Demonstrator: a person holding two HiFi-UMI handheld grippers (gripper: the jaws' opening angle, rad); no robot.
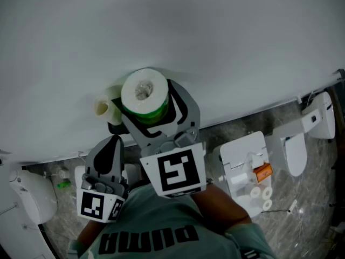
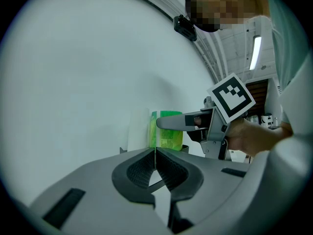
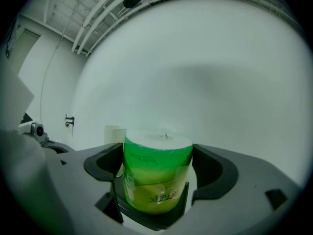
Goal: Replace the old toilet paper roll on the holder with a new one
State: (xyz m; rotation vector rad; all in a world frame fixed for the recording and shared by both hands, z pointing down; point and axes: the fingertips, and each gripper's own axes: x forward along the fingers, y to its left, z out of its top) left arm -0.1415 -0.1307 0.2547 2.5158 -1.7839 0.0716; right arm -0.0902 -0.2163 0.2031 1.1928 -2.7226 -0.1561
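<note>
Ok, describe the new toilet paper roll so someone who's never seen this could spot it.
Against the white wall, look between the jaws of the right gripper. The toilet paper roll stands there on end, white on top. Its green wrapper sets it apart from the bare pale tube beside it.

The light is dim and flat, with a cool grey-green cast in every view. In the head view the wall is evenly lit, with a faint darker patch near the top, and the right corners fall into shade. Both gripper views are round fisheye pictures with black corners, and the ceiling beams bow. A strip lamp glows overexposed. The wrapped roll carries a soft sheen, and the nearest foreground is blurred.
</note>
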